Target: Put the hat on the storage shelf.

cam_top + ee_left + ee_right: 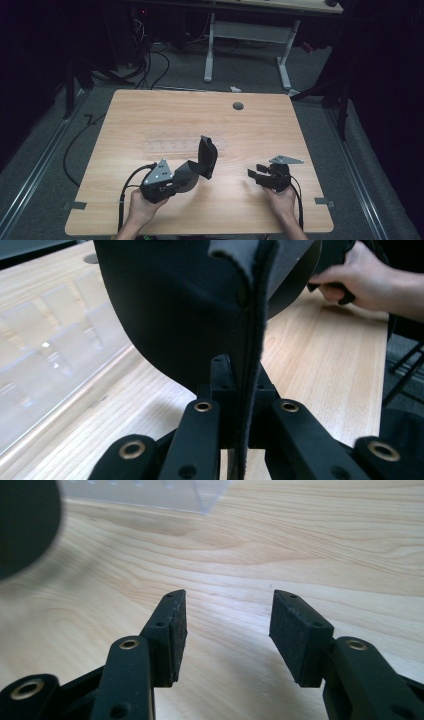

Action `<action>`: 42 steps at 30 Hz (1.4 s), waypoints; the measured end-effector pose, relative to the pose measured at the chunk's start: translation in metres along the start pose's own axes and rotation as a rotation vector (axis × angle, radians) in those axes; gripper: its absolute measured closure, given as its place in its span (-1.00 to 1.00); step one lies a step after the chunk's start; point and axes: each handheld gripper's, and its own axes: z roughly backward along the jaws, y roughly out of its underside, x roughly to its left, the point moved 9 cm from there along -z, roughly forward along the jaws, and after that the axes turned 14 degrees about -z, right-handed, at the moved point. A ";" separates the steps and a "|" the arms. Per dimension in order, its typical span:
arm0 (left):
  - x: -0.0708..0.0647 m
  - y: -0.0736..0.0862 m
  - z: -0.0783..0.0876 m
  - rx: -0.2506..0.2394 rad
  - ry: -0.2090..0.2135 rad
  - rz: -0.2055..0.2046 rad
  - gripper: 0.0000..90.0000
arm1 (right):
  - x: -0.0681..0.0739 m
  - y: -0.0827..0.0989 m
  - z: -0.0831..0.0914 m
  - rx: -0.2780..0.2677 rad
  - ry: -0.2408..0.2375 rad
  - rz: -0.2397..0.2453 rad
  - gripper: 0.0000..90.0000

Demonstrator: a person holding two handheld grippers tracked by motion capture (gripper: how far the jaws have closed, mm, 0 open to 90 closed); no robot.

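Observation:
A black, stiff fabric piece (204,161) with a curved, folded-up flap stands above the table's front middle. My left gripper (185,176) is shut on its lower edge. In the left gripper view the thick fabric edge (250,340) runs straight up between the closed jaws of my left gripper (245,377). My right gripper (256,172) hovers to the right of the fabric, apart from it and pointing left. It stands open with nothing between its pads (175,630), just above bare wood. A blurred dark part of the fabric (22,525) sits at that view's upper left.
A clear plastic tray (175,145) lies flat on the wooden table (150,110) just behind the fabric, also seen as the tray (50,365) and its corner (150,492). A grey cable hole (238,106) sits near the far edge. Cables and another table's legs (210,55) stand beyond.

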 end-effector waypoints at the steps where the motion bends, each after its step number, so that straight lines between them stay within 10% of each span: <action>1: 0.002 -0.002 0.002 -0.010 -0.003 0.011 0.93 | -0.003 0.000 -0.001 -0.004 0.023 0.007 0.09; 16: 0.026 -0.022 0.020 -0.098 -0.079 0.050 0.93 | -0.019 0.003 -0.015 -0.014 0.214 0.126 -0.01; 42: 0.049 -0.058 0.047 -0.202 -0.151 0.075 0.93 | -0.020 0.002 -0.016 -0.016 0.219 0.126 -0.04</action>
